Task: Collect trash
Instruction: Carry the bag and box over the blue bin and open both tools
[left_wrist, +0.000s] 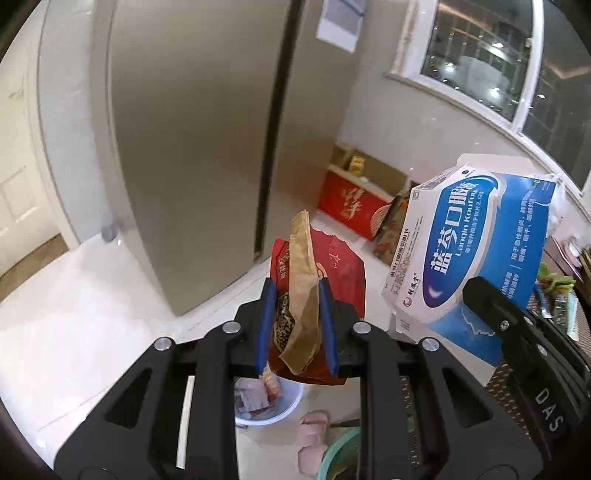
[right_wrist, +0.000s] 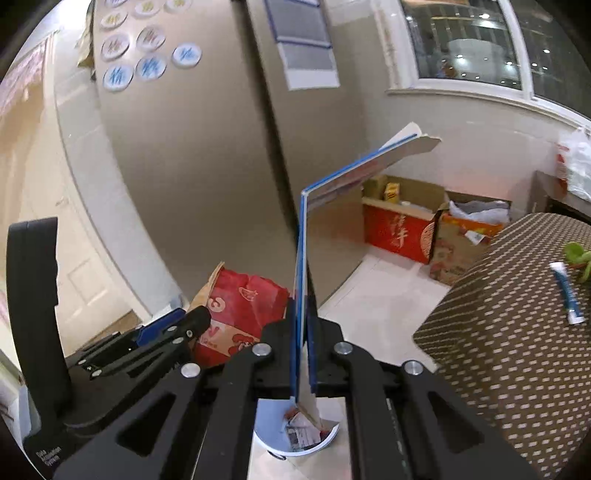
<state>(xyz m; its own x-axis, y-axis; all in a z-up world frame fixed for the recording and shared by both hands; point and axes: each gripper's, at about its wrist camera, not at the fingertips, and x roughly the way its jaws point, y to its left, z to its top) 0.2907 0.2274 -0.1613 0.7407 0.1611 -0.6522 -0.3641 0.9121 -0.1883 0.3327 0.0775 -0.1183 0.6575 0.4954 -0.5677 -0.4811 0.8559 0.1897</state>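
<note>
Trash bin, a white round bucket (right_wrist: 295, 435), sits below; left tongs (left_wrist: 297, 325) grip a red-and-brown paper bag (left_wrist: 317, 273), right tongs (right_wrist: 303, 332) pinch a flattened blue-and-white carton (right_wrist: 301, 258).

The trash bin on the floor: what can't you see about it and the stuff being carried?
- Trash bin, right wrist view: mostly hidden behind the right gripper; its contents are unreadable.
- Blue-and-white box, right wrist view: seen edge-on, so its print is hidden.
- Red bag, left wrist view: partly covered by the left gripper; its text is blurred.
</note>
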